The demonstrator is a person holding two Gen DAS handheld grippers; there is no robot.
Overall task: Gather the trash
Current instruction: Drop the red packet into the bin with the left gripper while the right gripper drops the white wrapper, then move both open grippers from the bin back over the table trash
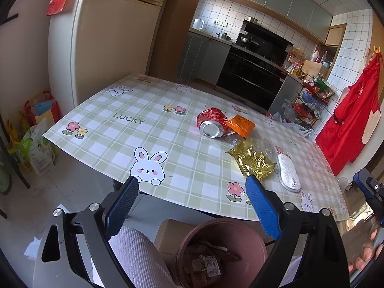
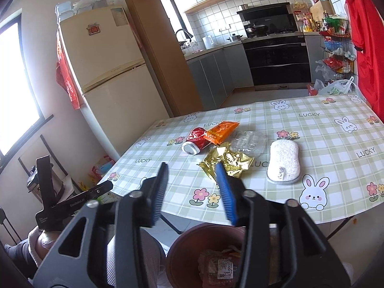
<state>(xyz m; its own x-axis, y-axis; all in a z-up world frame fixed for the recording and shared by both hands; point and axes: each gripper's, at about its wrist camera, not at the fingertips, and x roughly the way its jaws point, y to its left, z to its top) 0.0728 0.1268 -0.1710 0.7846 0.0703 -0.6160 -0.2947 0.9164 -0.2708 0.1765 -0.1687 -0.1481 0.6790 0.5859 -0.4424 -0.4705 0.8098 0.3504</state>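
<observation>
On the checked tablecloth lie a crushed red can [image 1: 211, 123] [image 2: 195, 140], an orange packet [image 1: 240, 126] [image 2: 222, 130], a gold foil wrapper [image 1: 252, 159] [image 2: 226, 162] and a clear plastic wrapper [image 2: 248, 141]. A brown bin [image 1: 199, 237] [image 2: 182, 247] with some trash inside stands below the table's front edge. My left gripper [image 1: 192, 181] is open and empty, held before the table edge. My right gripper [image 2: 192, 168] is open and empty, its blue finger [image 2: 224, 187] just in front of the gold wrapper.
A white sponge [image 1: 289, 174] [image 2: 284, 163] lies right of the trash. A fridge [image 2: 108, 79] stands at the left, a stove [image 2: 276, 55] at the back, a wire rack [image 2: 336, 48] and a red garment [image 1: 350, 120] at the right. Bags [image 1: 36, 129] sit on the floor.
</observation>
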